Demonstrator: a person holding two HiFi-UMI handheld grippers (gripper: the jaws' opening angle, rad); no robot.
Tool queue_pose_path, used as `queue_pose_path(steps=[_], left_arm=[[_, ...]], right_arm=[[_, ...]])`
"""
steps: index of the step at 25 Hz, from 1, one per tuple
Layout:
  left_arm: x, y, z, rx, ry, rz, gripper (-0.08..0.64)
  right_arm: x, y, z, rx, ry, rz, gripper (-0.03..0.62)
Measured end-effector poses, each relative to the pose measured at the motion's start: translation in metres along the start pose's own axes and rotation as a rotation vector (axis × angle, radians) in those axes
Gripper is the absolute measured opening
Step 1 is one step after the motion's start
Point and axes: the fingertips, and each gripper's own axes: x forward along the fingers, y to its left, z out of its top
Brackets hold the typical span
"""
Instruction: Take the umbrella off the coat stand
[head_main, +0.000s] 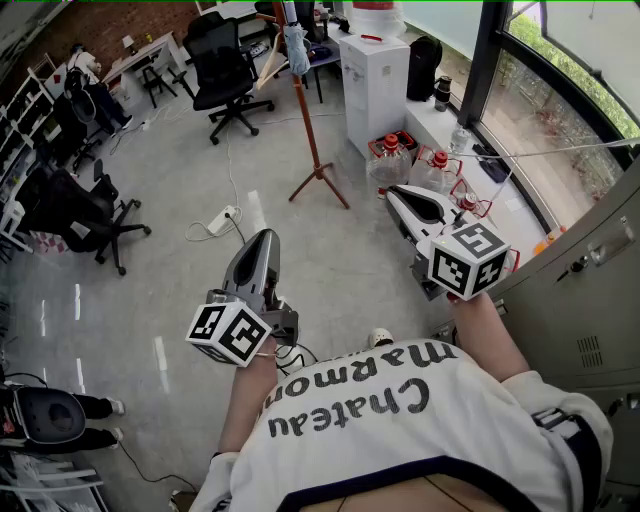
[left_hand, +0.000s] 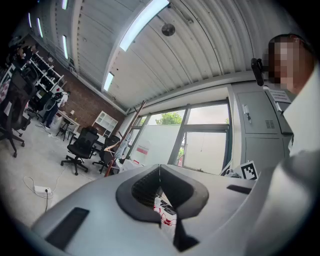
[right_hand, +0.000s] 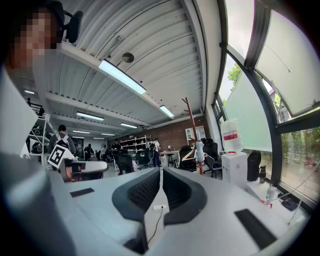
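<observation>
Coat stand (head_main: 312, 120) waits well ahead of two clenched, empty claws.
The left claw (head_main: 268, 235) and right claw (head_main: 392, 190) are held near level with nothing between the jaws, likely because the approach is not yet begun. The folded pale-blue umbrella (head_main: 296, 45) hangs high on the stand, far ahead, between their lines of aim. The head view shows the stand's feet; the right gripper view alone shows its top hooks.

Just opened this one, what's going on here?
A person stands in an office holding a tool in each hand: the left tool and the right tool, both shut and empty. The folded blue umbrella hangs on the coat stand some way ahead, untouched.
</observation>
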Motion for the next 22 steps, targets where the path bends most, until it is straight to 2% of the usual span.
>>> queue_pose_path(steps=[10, 16, 22], left_arm=[[0.011, 0.002, -0.009, 0.01, 0.015, 0.001, 0.025], [0.033, 0.019, -0.015, -0.025, 0.017, -0.008, 0.025], [0.083, 0.051, -0.008, 0.002, 0.019, 0.011, 0.025]], right_arm=[[0.001, -0.014, -0.009, 0.002, 0.017, -0.018, 0.04], [0.021, -0.036, -0.011, 0.082, -0.008, 0.008, 0.04], [0.074, -0.075, -0.012, -0.042, 0.063, -0.032, 0.04]])
